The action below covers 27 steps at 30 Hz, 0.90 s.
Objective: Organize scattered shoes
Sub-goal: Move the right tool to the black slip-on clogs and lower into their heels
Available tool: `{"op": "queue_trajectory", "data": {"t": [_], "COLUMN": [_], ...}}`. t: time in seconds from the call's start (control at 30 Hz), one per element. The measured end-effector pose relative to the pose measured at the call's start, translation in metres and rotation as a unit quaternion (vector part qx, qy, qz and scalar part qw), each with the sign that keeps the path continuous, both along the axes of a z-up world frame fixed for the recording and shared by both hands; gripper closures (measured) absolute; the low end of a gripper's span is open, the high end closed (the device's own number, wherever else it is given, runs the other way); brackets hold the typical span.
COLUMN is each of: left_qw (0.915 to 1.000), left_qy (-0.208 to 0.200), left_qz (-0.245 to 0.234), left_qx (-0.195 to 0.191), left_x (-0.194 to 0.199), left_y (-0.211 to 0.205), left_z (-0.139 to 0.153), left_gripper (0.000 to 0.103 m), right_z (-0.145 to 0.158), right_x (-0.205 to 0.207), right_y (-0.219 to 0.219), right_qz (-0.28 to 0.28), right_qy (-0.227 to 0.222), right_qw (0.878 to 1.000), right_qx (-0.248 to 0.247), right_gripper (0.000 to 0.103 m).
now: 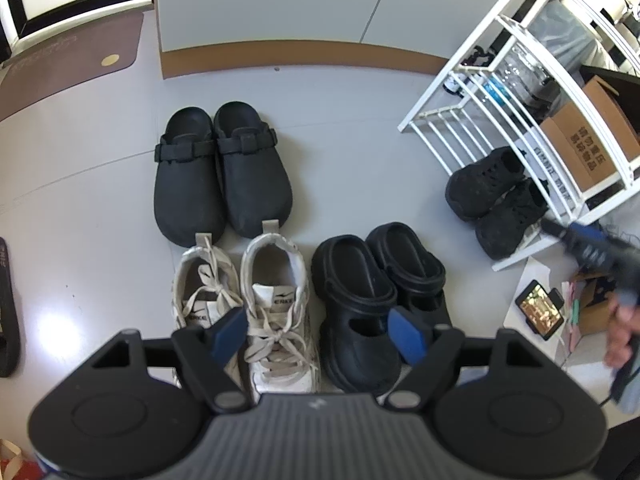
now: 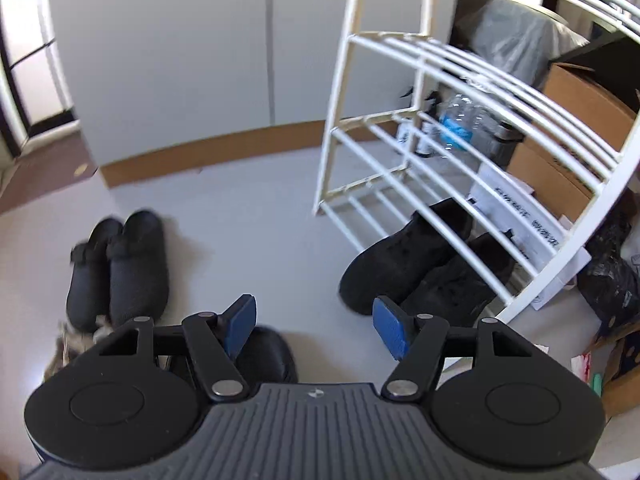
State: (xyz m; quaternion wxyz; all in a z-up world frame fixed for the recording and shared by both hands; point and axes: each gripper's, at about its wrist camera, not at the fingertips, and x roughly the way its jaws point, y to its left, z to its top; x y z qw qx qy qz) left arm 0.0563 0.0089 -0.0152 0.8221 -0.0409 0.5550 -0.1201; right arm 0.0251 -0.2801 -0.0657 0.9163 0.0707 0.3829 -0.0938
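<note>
We hold both jaws parted and empty: left gripper (image 1: 318, 332) over the white sneakers (image 1: 244, 304), black clogs (image 1: 220, 168) at twelve o'clock; right gripper (image 2: 314, 326) faces blurry, probably black sneakers (image 2: 420, 268) under the rack (image 2: 400, 128) at one o'clock.

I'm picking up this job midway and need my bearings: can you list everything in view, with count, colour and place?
Strap clogs: two, dark grey, side by side on the floor, near the wall.
Sneakers: two, white with beige laces, paired in front of the clogs.
Chunky sandals: two, black, paired right of the sneakers.
Lace-up sneakers: two, black, on the bottom tier of the shoe rack.
Shoe rack: one, white, slatted, right side, upper tiers bare.
Cardboard boxes: brown, behind the rack.
Phone: one, screen lit, floor at right.
Door mat: one, brown, top left.
Left hand-held gripper: blue pads, open, empty.
Right hand-held gripper: blue pads, open, empty.
</note>
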Motion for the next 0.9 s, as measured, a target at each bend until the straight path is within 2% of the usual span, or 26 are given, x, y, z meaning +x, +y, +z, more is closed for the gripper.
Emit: {"op": "queue_trajectory", "data": {"t": [0.23,0.37,0.53,0.67,0.9], "left_qw": [0.9993,0.999,0.9998,0.9997,0.9987], "left_qy": [-0.032,-0.044,-0.02,0.004,0.031], "left_qz": [0.014,0.004,-0.003,-0.009,-0.006], "left_qx": [-0.015,-0.004,0.009,0.023,0.04], "left_x": [-0.014,-0.026,-0.043,-0.05,-0.05], "left_y": [0.004,-0.009,-0.02,-0.02,-0.012], "left_z": [0.026,0.028,0.008,-0.012,-0.038], "left_gripper": [0.023,0.022,0.022,0.022,0.022], "right_z": [-0.021,-0.025,-0.03,-0.042,-0.069], "right_x": [-0.025,-0.034,-0.046,-0.049,-0.043], "right_y": [0.037,0.048,0.061,0.069,0.073], "right_qz": [0.037,0.049,0.078,0.095,0.097], "right_qy": [0.0,0.001,0.002,0.021,0.05], "right_qw": [0.999,0.999,0.997,0.995,0.994], "right_qx": [0.006,-0.002,-0.008,-0.002,0.015], "right_gripper": [0.033,0.033,0.03,0.029,0.029]}}
